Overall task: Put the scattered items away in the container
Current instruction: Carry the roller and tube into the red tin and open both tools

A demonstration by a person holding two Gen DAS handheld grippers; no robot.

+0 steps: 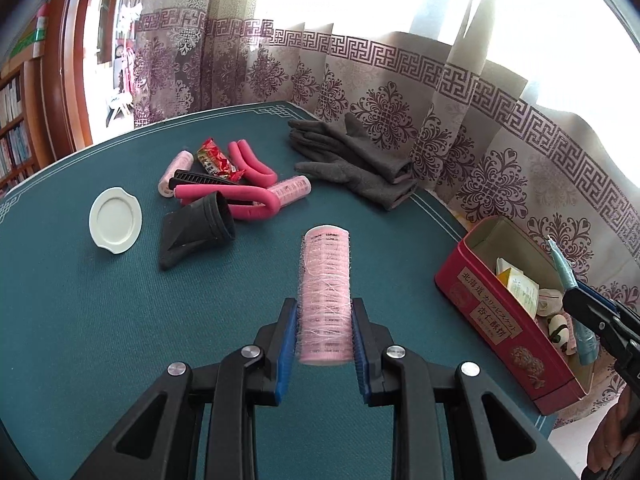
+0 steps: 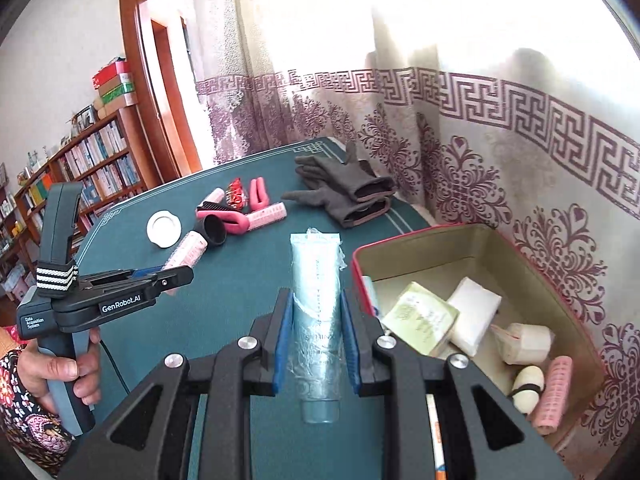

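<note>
My left gripper point(image 1: 325, 307) is shut on a pink hair roller point(image 1: 326, 280), held above the green table point(image 1: 80, 320). My right gripper point(image 2: 315, 298) is shut on a pale blue tube point(image 2: 316, 320), just left of the red tin box point(image 2: 440, 248). The box point(image 1: 500, 320) holds small packets, a white item and a pink roller point(image 2: 554, 392). On the table lie a white lid point(image 1: 115, 220), a black nozzle point(image 1: 196, 228), pink foam curlers point(image 1: 248, 196), a black comb point(image 1: 200, 179), a red snack packet point(image 1: 218, 160), two more pink rollers point(image 1: 175, 174) and grey gloves point(image 1: 352, 160).
A patterned curtain point(image 1: 400, 92) hangs close behind the table's far and right edges. A bookshelf point(image 2: 92, 164) and a wooden door frame point(image 2: 140, 80) stand at the left. A person's hand point(image 2: 60, 372) grips the left gripper's handle.
</note>
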